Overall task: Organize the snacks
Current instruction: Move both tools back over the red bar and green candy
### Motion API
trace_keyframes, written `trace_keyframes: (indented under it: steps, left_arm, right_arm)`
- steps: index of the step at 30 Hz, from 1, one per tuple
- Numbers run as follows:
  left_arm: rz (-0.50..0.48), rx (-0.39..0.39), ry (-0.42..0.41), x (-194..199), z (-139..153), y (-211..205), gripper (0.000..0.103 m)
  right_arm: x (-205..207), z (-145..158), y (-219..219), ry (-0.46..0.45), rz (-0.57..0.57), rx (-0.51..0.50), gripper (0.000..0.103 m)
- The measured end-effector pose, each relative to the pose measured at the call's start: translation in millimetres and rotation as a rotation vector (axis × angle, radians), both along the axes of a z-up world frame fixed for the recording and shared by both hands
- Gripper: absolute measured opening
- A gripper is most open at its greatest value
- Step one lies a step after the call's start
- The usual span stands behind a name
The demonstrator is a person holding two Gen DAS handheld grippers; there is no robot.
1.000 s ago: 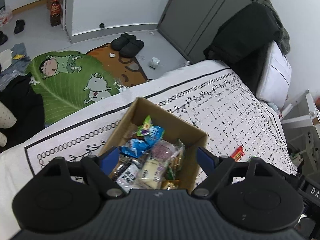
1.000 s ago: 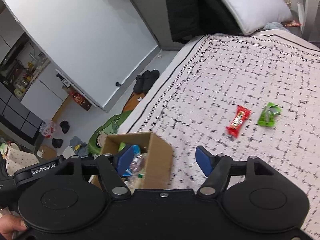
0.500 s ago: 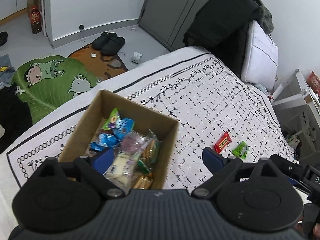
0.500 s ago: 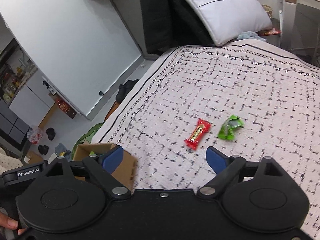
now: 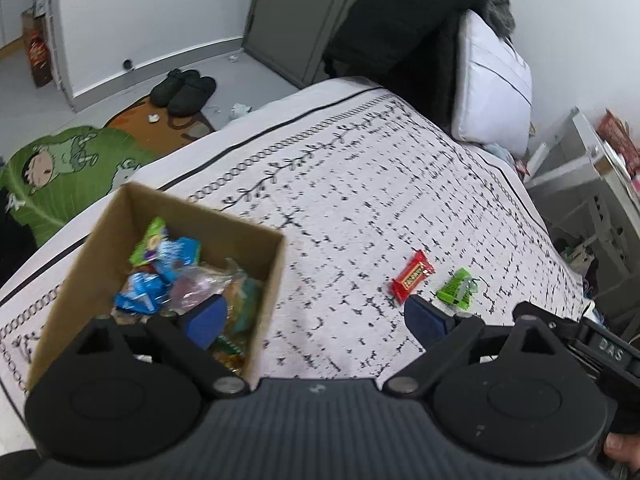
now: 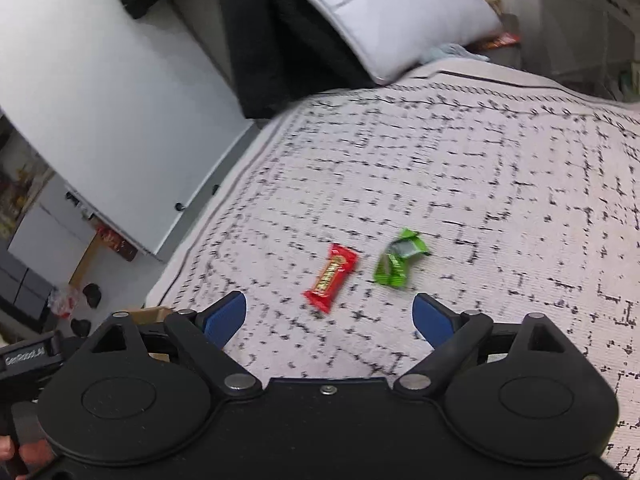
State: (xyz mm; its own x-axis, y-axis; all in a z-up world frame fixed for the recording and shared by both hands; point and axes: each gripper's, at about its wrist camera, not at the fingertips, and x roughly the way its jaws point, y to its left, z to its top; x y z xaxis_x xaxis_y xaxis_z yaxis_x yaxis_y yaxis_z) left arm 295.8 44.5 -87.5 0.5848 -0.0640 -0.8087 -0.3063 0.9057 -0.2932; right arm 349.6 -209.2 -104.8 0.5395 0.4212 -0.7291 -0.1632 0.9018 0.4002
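An open cardboard box [image 5: 269, 280] sits on the patterned bedspread [image 5: 360, 184], filled with several wrapped snacks [image 5: 172, 272]. To its right lie a red candy bar [image 5: 413, 276] and a crumpled green packet [image 5: 458, 292], side by side. My left gripper [image 5: 314, 312] hangs open over the bedspread, its left finger above the box's right edge, nothing between the jaws. My right gripper [image 6: 329, 315] is open with its jaws closing slightly and nothing between them. The red candy bar [image 6: 331, 278] lies just beyond its fingertips, the green packet [image 6: 400, 258] a little right of it.
A white pillow [image 5: 492, 84] and dark clothes lie at the head of the bed. Beyond the bed's left edge are a green cartoon rug [image 5: 60, 168] and black slippers [image 5: 184, 90]. A white shelf unit [image 5: 592, 184] stands to the right. The box's corner [image 6: 154, 314] shows low left.
Both views have swung right, away from the box and toward the red bar and green packet, which now lie closer. Both grippers' jaws have spread wider.
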Motion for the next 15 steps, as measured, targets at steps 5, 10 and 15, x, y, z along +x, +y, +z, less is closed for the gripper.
trace_keyframes:
  steps: [5, 10, 15]
  left_arm:
    - [-0.040, -0.018, -0.004, 19, -12, -24, 0.093]
    - [-0.075, -0.007, -0.009, 41, -27, -46, 0.087]
    - [-0.083, -0.006, 0.019, 68, -46, -59, 0.081]
  right_arm:
    - [15, -17, -15, 0.054, -0.060, 0.033, 0.076]
    - [30, -31, -22, 0.069, -0.069, 0.057, 0.071]
    - [44, -52, -28, 0.122, -0.089, 0.076, 0.066]
